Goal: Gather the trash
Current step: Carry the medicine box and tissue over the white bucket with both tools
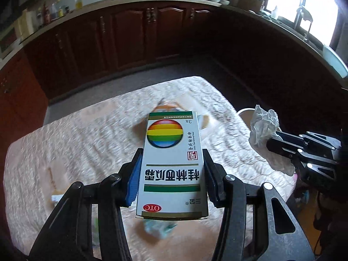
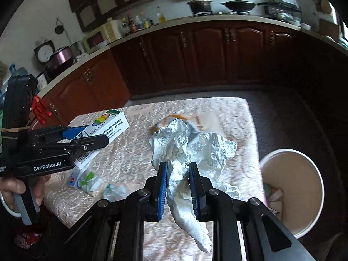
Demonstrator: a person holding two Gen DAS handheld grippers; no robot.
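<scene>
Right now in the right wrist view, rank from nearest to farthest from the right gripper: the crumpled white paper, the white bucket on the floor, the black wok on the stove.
1. Crumpled white paper, pinched in the right gripper.
2. White bucket, lower right, beside the table.
3. Black wok, top, on the far counter.

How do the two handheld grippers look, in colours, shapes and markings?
Both grippers are black metal linkages with silver rivets and flat blue finger pads. The left gripper has white "GenRobot.AI" lettering on its black body, a red ribbon behind, and a grey handle. The right gripper has slotted black arms.
</scene>
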